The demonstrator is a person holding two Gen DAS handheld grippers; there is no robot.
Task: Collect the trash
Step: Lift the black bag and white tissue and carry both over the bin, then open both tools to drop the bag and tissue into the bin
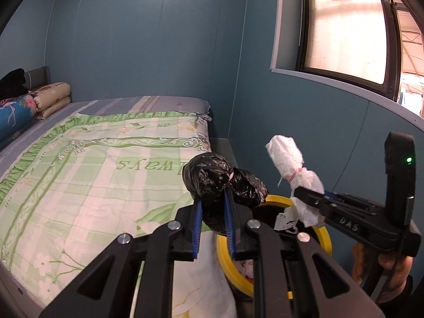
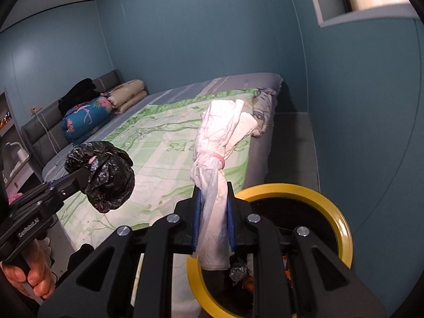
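My left gripper [image 1: 214, 194] is shut on a knotted black plastic trash bag [image 1: 222, 179], held in the air beside the bed; it also shows in the right wrist view [image 2: 106, 175]. My right gripper [image 2: 213, 189] is shut on a white plastic trash bundle [image 2: 220, 137] tied with a pink band, seen too in the left wrist view [image 1: 288, 164]. Both bundles hang above or close to a bin with a yellow rim [image 2: 341, 228], [image 1: 324, 238], which holds some trash inside.
A bed with a green plaid quilt [image 1: 92, 175] fills the left. Folded bedding and pillows [image 2: 106, 106] lie at the headboard. A blue wall [image 1: 304, 132] with a window [image 1: 349, 26] stands to the right. A grey bench [image 2: 294, 143] runs along the bed's foot.
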